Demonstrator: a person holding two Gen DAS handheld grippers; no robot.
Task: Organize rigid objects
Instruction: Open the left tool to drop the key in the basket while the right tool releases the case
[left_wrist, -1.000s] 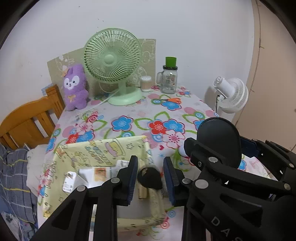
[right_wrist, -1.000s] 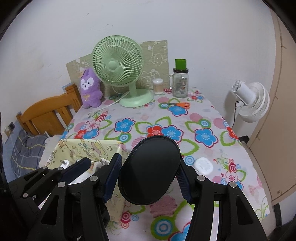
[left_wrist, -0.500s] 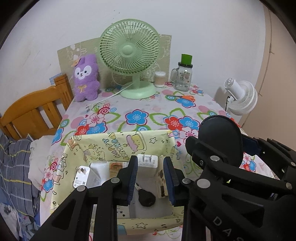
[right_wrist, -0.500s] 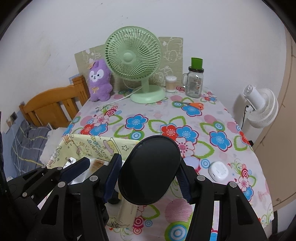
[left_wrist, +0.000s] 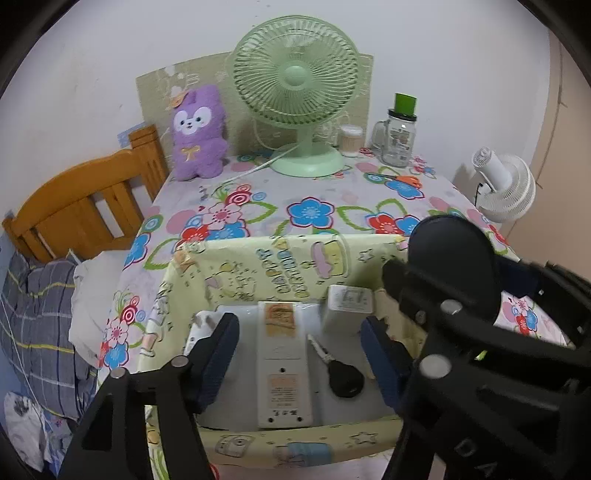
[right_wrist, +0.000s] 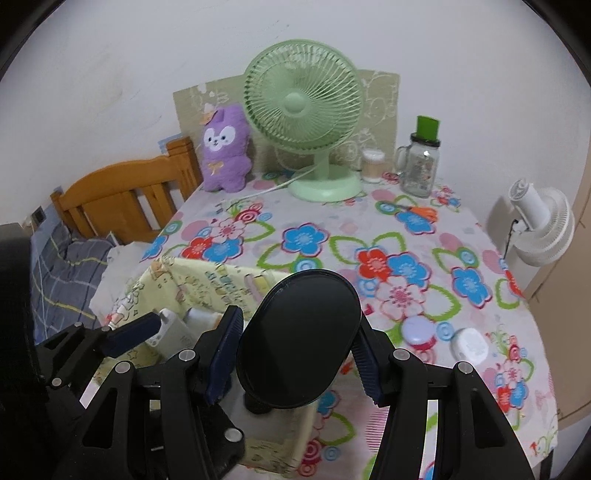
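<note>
Right gripper (right_wrist: 295, 350) clamping black oval case (right_wrist: 299, 336), long axis pointing far – yellow box (left_wrist: 280, 258) lying just left; left gripper (left_wrist: 299, 354) opening over key (left_wrist: 341, 373), gripping nothing.

Evenly lit, soft and a little dim, with faint shadows on the wall behind the green fan (left_wrist: 295, 70). Strongly bent by the fisheye, black at the corners. Slightly blurred along the right gripper (left_wrist: 436, 295) arms in the left view.
</note>
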